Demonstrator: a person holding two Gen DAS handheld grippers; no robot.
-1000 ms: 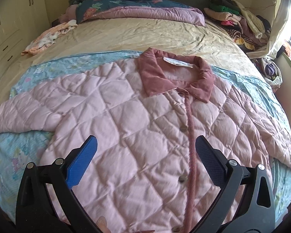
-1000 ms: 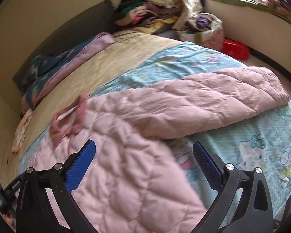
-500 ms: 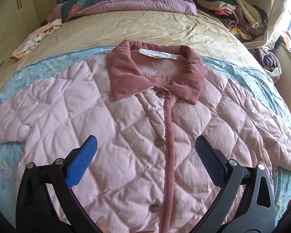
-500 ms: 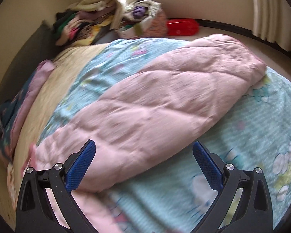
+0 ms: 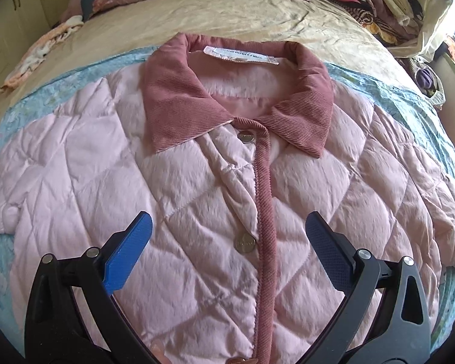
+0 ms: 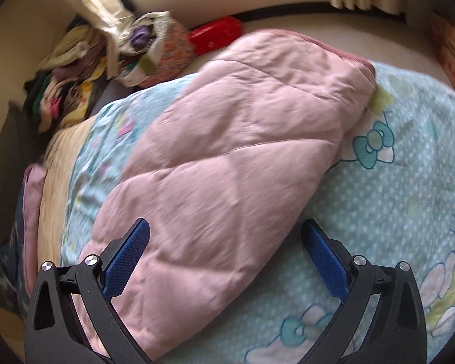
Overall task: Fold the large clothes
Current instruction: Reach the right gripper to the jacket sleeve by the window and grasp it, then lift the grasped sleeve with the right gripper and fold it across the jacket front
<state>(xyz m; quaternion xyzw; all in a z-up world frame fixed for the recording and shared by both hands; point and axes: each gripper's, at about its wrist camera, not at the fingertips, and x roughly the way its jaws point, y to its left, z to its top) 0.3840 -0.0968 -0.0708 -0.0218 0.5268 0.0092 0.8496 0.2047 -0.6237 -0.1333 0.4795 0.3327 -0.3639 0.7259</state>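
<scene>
My left gripper (image 5: pixel 227 242) is spread wide and holds nothing, poised over the chest of a pink quilted jacket (image 5: pixel 197 188) lying face up on the bed (image 5: pixel 257 15). Ahead of its fingers sit the darker ribbed collar (image 5: pixel 179 97) and a white label (image 5: pixel 241 55) whose print is too small to read. The jacket's hem is cut off below. My right gripper (image 6: pixel 226 251) is equally wide and empty over one blurred sleeve (image 6: pixel 227 157), stretched across the blue cartoon-print sheet (image 6: pixel 394 197).
</scene>
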